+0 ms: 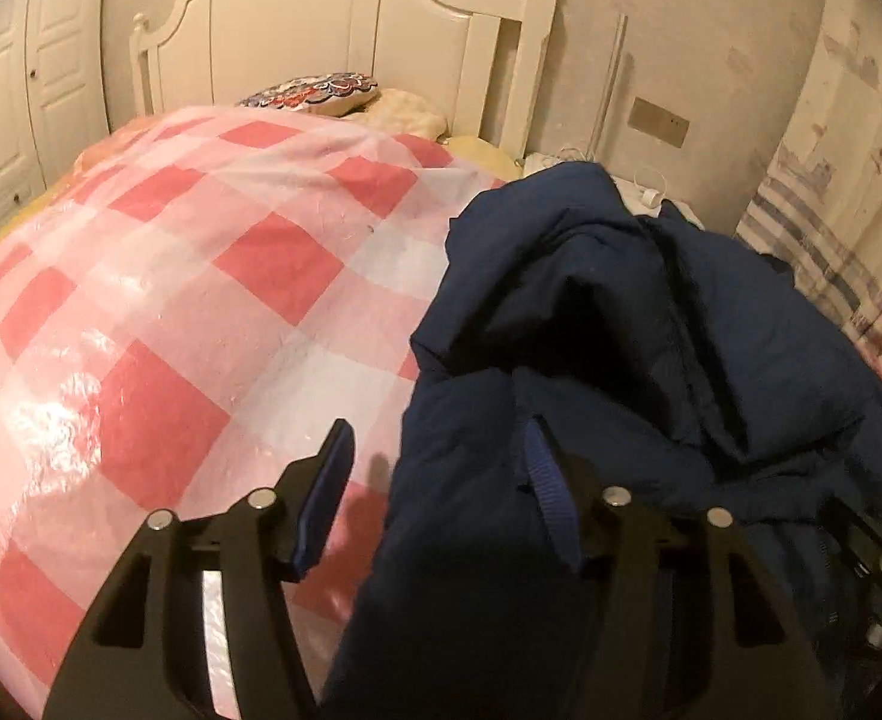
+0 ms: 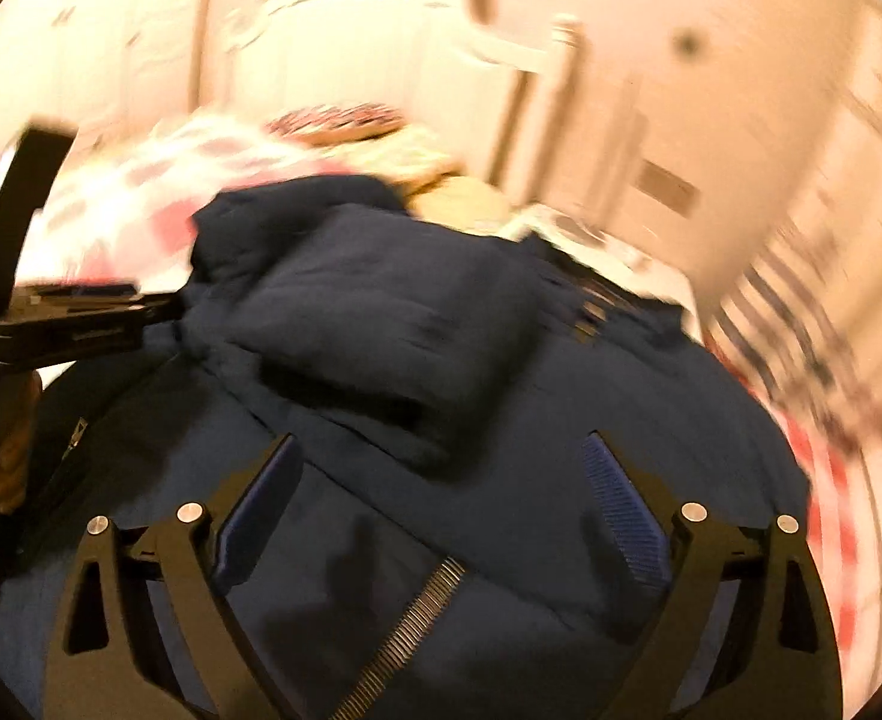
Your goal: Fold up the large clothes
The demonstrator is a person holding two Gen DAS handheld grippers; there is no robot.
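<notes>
left tool: spread, low beside navy jacket | right tool: spread, above jacket

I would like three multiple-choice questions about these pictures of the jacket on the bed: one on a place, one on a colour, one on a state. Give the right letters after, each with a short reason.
1. Where does the jacket lie?
A. on the checked bed cover
B. on the floor
C. on a hanger

2. What colour is the jacket?
A. red
B. dark navy blue
C. grey

3. How are the jaws of the right gripper?
A. shut on the zipper
B. shut on a sleeve
C. spread apart, holding nothing

Answers:
1 A: in the left wrist view it lies bunched on the pink and white cover, below the white headboard.
2 B: both views show navy fabric.
3 C: the right wrist view shows its fingers wide apart above the jacket, with the zipper lying loose between them.
</notes>
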